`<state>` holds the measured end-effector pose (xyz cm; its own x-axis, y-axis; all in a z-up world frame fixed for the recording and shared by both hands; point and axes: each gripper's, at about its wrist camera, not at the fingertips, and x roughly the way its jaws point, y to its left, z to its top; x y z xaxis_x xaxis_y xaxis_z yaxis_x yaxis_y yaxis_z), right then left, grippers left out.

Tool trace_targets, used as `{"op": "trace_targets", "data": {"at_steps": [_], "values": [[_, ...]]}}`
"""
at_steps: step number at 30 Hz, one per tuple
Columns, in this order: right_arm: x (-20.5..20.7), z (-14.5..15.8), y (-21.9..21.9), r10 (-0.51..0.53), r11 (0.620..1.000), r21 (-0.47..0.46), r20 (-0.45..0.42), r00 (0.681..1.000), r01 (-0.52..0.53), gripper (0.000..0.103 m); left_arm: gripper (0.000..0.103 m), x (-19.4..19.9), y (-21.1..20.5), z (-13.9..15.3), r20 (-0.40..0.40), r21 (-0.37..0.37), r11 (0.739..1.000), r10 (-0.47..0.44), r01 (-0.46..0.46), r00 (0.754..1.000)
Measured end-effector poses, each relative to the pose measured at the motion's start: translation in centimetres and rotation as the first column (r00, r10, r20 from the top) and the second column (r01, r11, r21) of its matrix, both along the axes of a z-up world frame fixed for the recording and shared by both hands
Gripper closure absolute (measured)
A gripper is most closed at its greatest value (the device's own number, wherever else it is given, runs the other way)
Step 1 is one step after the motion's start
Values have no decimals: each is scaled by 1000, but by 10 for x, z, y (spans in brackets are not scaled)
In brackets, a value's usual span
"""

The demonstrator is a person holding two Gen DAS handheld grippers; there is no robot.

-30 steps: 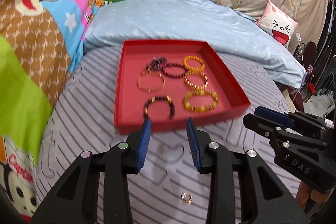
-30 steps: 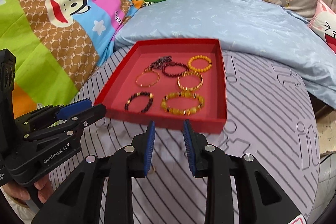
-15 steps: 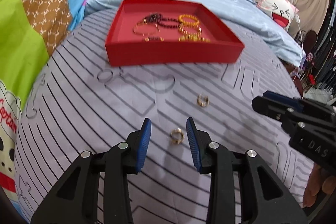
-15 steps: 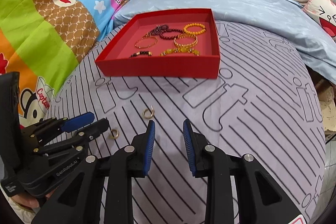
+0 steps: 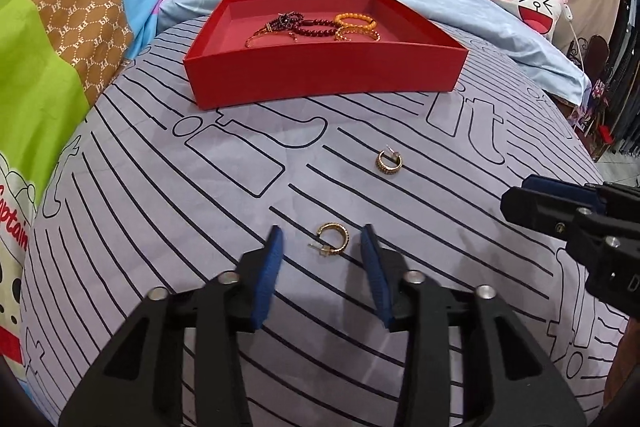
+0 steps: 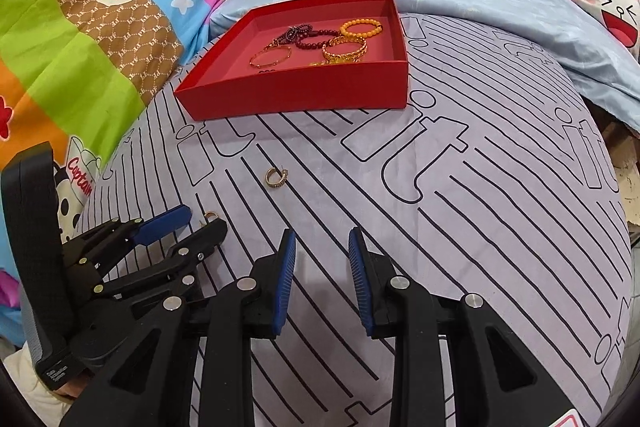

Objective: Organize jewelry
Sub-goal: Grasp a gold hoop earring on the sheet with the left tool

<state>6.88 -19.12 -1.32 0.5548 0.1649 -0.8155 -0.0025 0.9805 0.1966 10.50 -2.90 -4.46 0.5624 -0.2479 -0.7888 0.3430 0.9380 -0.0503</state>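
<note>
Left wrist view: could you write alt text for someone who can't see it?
The open left gripper brackets a gold hoop earring lying on striped lilac bedding, pads not touching it. A second earring lies beyond, before a red tray of bracelets.

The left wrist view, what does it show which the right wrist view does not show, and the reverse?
Only the left wrist view: the near gold hoop earring lies whole between the open left claw's blue pads, untouched.

Only the right wrist view: the open right claw's pads, nothing between them.

Both: the red cardboard tray of bead bracelets and the far gold hoop earring on the striped lilac sheet.
</note>
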Motion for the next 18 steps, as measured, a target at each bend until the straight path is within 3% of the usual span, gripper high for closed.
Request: {"op": "trace_targets", "data": {"at_steps": [3, 18], "values": [[2, -1, 1, 1, 1000, 1, 0, 1000, -1, 76, 83, 0, -1, 0, -4, -7, 1000, -17, 17, 1000], [36, -9, 28, 70, 997, -14, 3, 998, -70, 76, 83, 1, 14, 3, -33, -37, 999, 7, -8, 999]]}}
